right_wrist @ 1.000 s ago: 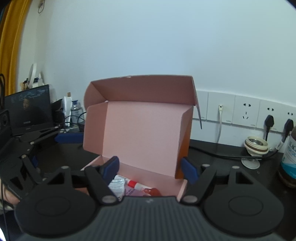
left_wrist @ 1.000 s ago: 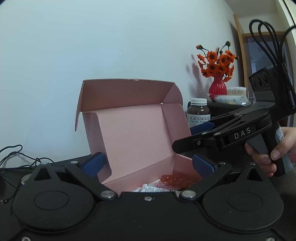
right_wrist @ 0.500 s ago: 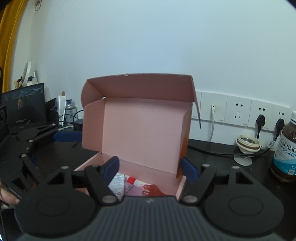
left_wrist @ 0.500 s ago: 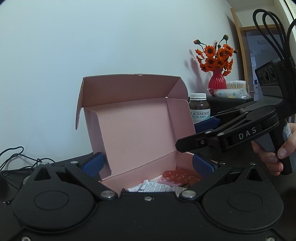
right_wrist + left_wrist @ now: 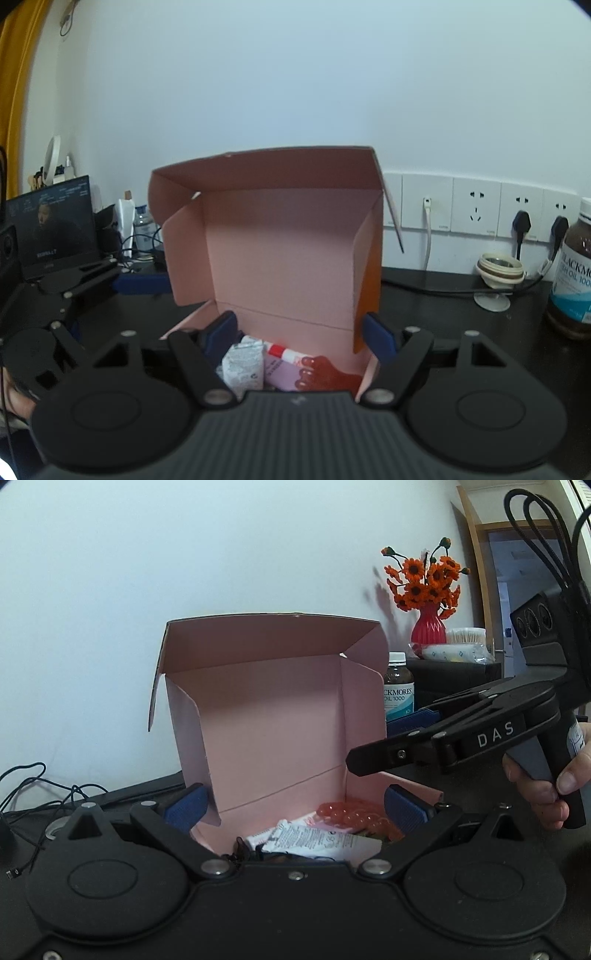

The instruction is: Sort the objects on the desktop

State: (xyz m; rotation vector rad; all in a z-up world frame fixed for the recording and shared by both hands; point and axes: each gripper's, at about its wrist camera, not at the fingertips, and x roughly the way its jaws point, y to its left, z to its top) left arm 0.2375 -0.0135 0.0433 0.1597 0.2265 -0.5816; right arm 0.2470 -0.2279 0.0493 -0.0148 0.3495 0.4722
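An open pink cardboard box (image 5: 273, 716) stands on the dark desk, its lid upright. Inside lie a white printed packet (image 5: 314, 840), a red gel toe separator (image 5: 354, 814) and a purple pack (image 5: 280, 371). My left gripper (image 5: 294, 806) is open at the box's front, its blue pads wide apart with nothing pressed between them. My right gripper (image 5: 300, 332) is open too, over the box's near edge, above the white packet (image 5: 243, 363) and the toe separator (image 5: 325, 373). In the left wrist view a hand holds the right gripper (image 5: 384, 742) beside the box's right wall.
A brown fish-oil bottle (image 5: 572, 266) stands right of the box, also in the left wrist view (image 5: 399, 686). Behind it are a red vase of orange flowers (image 5: 428, 620), wall sockets (image 5: 476, 210) and a small round cap (image 5: 498, 273). A screen (image 5: 55, 225) and cables (image 5: 37, 786) lie left.
Both views have shifted slightly, so more of the box's contents show and the bottle has come into the right wrist view. Both sets of jaws stay as wide as before.
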